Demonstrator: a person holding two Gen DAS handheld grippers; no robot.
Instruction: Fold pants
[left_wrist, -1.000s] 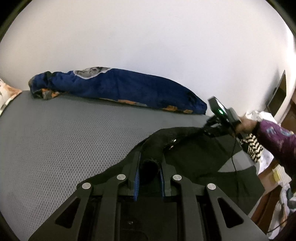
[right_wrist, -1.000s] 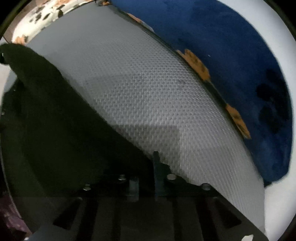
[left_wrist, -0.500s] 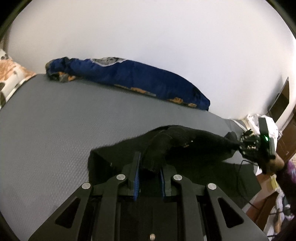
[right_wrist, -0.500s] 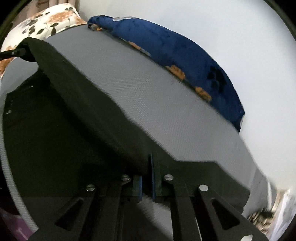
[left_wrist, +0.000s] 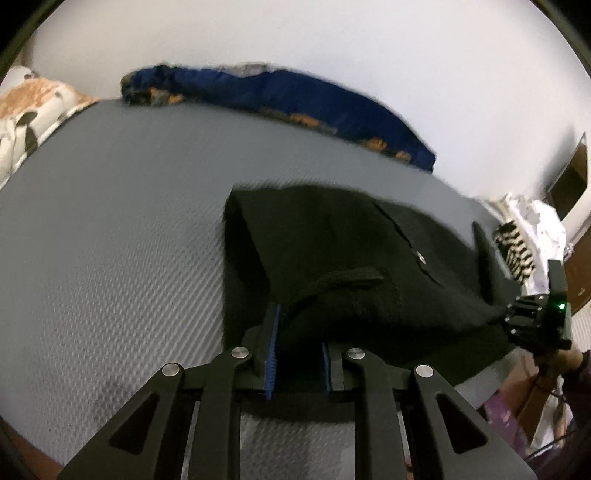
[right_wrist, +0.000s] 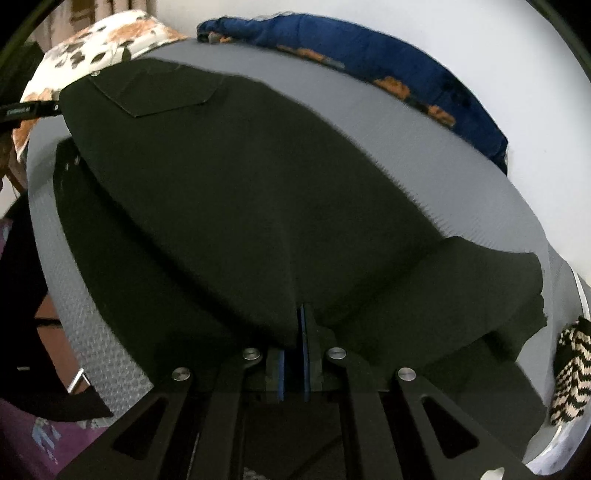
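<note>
Soft, limp black pants (left_wrist: 332, 258) sag at frame centre between the left gripper (left_wrist: 299, 354) and right gripper (right_wrist: 293, 354), both clamped on bunched edges, the sensible holds.

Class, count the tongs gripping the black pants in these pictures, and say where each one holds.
2. The left tongs pinch bunched cloth by the belt loop. The right tongs clamp a fold at the other end of the pants. No others show.
</note>
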